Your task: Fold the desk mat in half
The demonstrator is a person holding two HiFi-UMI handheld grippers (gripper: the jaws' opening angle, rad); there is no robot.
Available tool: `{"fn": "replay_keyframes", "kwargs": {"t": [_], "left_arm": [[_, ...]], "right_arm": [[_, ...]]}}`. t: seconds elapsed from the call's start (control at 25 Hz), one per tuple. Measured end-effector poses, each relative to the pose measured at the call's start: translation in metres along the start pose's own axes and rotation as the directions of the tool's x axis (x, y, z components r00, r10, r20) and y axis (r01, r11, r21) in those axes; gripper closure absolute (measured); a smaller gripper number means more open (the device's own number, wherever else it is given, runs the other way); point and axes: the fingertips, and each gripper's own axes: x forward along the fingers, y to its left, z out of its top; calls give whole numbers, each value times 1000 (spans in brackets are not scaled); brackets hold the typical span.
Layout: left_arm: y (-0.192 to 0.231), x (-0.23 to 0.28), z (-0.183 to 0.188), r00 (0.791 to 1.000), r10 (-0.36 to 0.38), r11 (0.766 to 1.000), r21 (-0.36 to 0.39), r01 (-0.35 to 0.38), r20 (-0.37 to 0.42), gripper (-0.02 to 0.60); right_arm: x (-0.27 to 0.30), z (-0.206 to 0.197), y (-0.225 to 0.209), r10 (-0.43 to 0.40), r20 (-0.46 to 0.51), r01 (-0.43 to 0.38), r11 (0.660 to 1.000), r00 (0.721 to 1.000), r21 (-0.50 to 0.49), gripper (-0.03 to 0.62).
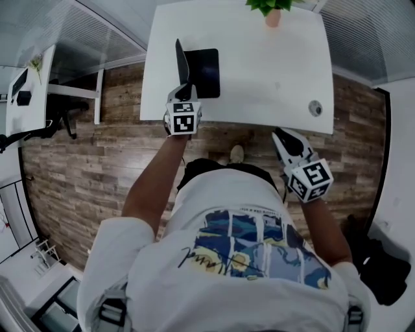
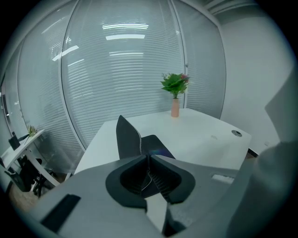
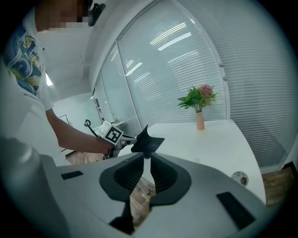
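A black desk mat (image 1: 206,72) lies at the near left corner of the white desk (image 1: 279,65). Its left part stands up as a flap (image 1: 181,59), nearly upright over the flat part. My left gripper (image 1: 187,87) is shut on the near edge of that flap. In the left gripper view the mat (image 2: 126,137) rises from between the closed jaws of the left gripper (image 2: 148,158). My right gripper (image 1: 279,136) hangs off the desk's near edge over the floor. In its own view the right gripper (image 3: 145,158) shows a narrow gap with nothing between the jaws, and the mat (image 3: 146,142) is ahead.
A potted plant (image 1: 271,10) in a pink vase stands at the desk's far edge. A round cable grommet (image 1: 315,108) sits near the desk's right front corner. Wood floor (image 1: 84,162) lies below, with another desk (image 1: 29,84) at far left. Glass walls with blinds surround the desk.
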Motion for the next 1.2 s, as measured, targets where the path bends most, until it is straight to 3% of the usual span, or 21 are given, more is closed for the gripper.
{"fn": "replay_keyframes", "kwargs": {"t": [0.32,0.88,1.2], "left_arm": [[-40,18,3,998,-58,997,52,59,-29,554],[-76,48,-28,981,-95,981,152,121,-170,552],[-85,55,-36,972,-114,979,141,144,-203,545]], "right_arm": [[-9,-1,-10,-23,15,23,1000,1000,18,549],[-14,-6,-22,-42,11,42,999,999,33,551],[-15,-5,-29,-45,14,44,999,999,32,551]]}}
